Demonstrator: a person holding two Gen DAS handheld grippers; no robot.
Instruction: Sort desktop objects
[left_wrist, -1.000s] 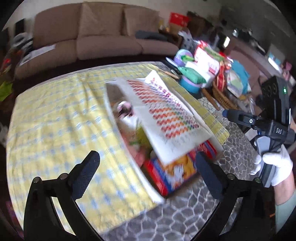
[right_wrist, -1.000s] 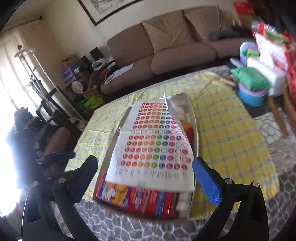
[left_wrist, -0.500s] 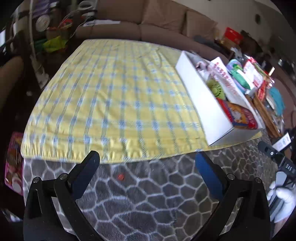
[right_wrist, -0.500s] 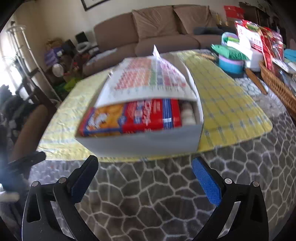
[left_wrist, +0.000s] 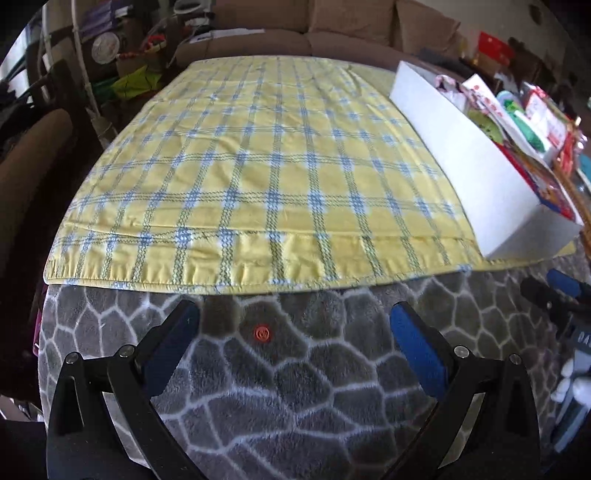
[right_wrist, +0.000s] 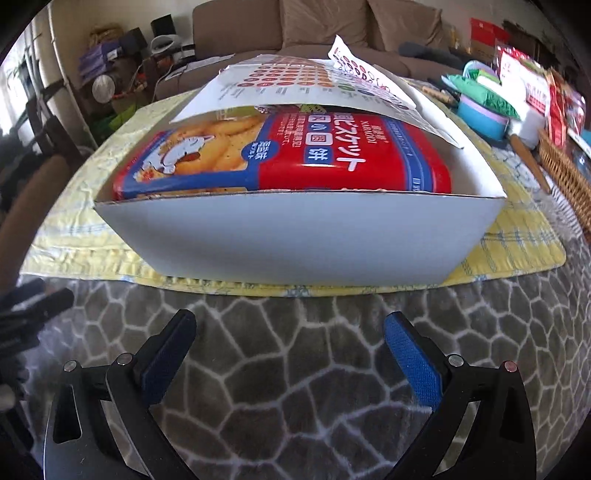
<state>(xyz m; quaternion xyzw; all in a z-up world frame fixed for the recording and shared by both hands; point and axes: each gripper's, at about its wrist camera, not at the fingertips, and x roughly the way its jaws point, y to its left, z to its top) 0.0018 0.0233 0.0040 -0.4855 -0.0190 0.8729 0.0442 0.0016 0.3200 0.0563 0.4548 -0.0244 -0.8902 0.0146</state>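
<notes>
A: Take the white box as the landmark. Where does everything stand?

B: It sits on the yellow checked cloth, at that cloth's near right corner, on the bench. The right gripper hovers just in front of its near wall, over the grey fleece cover, fingers spread wide and holding nothing.

A: And the left gripper?

B: Well to the left of the box, also over the fleece, jaws apart and empty. It faces bare cloth, with a small orange dot on the fleece between its fingers.

A: What is inside the box?

B: A red biscuit tin lies tilted against the near wall, and a dotted sticker sheet rests loose over the things behind it, which are mostly hidden.

A: So what could go wrong?

B: As I judge it, the sheet is the first risk: reaching in under it could push or crumple it, or drag it out. The tin looks smooth and wide, so a grip on its edge may slip. Pushing the near wall could also slide the box and bunch the cloth.
</notes>
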